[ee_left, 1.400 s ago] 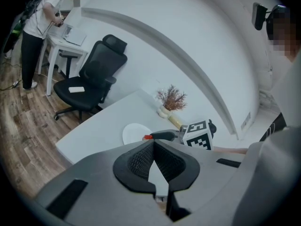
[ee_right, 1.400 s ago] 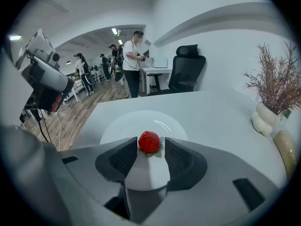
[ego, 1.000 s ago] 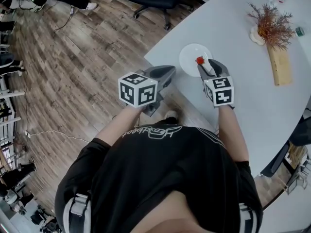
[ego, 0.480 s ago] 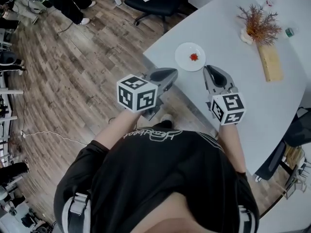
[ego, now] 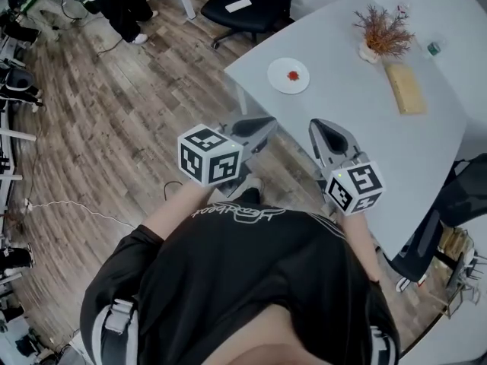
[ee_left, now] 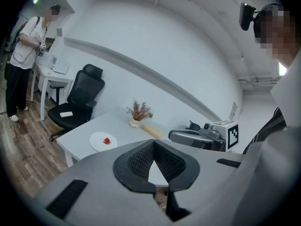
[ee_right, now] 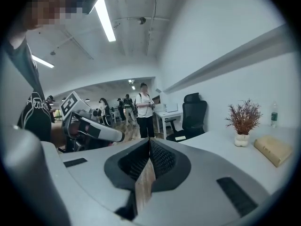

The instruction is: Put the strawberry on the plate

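Left gripper is shut and empty, right gripper has just closed on nothing, both now pulled back off the bench edge, and the strawberry sits alone on the plate farther out, so looks done to me

A wood-plank floor surrounds a pale table, a black office chair nearby, under white walls and a ceiling strip light.

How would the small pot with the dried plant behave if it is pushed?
The pot probably tips easily: the dried plant spreads wide above its small base. It may slide on the smooth table. The plant looks brittle.
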`<state>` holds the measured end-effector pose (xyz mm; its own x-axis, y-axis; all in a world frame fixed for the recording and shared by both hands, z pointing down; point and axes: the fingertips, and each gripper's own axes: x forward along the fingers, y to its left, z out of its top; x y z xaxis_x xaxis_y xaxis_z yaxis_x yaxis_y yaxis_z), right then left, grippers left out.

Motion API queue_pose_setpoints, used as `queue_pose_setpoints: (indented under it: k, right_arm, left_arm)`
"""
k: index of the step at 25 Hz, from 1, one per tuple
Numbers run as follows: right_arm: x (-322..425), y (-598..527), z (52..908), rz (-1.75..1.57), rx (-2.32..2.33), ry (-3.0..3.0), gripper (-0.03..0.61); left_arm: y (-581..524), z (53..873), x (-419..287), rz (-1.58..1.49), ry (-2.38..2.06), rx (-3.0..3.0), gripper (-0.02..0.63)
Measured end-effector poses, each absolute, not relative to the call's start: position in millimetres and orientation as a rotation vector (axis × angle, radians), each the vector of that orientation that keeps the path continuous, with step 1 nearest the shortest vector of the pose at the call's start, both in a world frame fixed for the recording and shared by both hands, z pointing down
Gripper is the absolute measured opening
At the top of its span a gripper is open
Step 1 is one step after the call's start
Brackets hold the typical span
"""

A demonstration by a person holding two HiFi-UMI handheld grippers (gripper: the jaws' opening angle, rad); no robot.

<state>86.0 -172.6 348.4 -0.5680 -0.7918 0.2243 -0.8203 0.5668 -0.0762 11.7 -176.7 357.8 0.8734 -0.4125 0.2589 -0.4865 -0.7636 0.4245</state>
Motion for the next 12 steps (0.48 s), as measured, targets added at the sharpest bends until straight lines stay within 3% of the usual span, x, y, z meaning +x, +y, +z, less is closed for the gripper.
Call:
queue_pose_setpoints:
  k: [12]
  right_arm:
    - [101, -54, 342, 0.241, 1.38, -2.668, 0.009]
  left_arm:
    - [-61, 345, 35, 0.214, -0.679, 2.611, 0.008]
